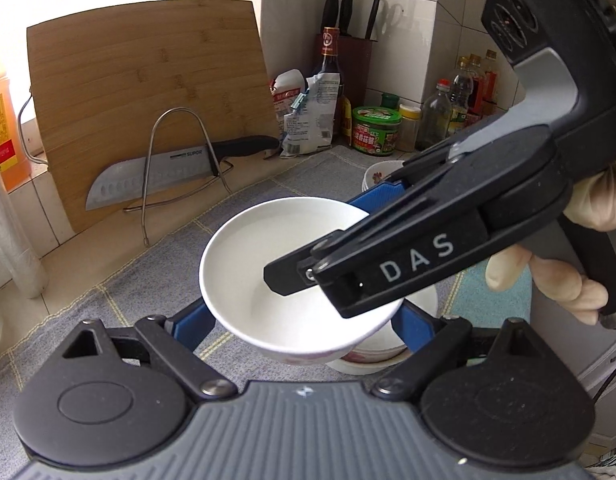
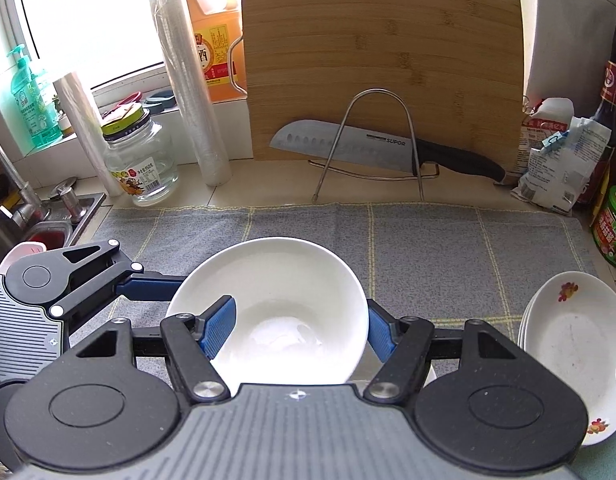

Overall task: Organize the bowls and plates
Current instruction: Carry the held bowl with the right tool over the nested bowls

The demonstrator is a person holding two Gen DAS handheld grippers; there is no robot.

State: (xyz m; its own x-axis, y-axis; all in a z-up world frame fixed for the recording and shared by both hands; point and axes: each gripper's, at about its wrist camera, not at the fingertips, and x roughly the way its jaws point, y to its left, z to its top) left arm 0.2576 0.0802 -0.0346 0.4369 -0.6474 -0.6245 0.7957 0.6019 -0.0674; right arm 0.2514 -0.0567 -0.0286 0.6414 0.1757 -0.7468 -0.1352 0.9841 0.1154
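— Where is the white bowl (image 2: 291, 312) sitting?

— It is hanging over the grey checked mat (image 2: 428, 240), in front of the bamboo cutting board (image 2: 384, 60); both tools are holding it.

— How is the right gripper (image 2: 299, 328) gripping?

— It is clamping the bowl's wall, one blue pad (image 2: 219, 328) lying inside, the other outside.

— And the left gripper (image 1: 303, 320)?

— It is squeezing the bowl's sides between both blue fingers (image 1: 412, 320); stacked flowered plates (image 2: 572, 344) are lying right of the bowl, further from the board.
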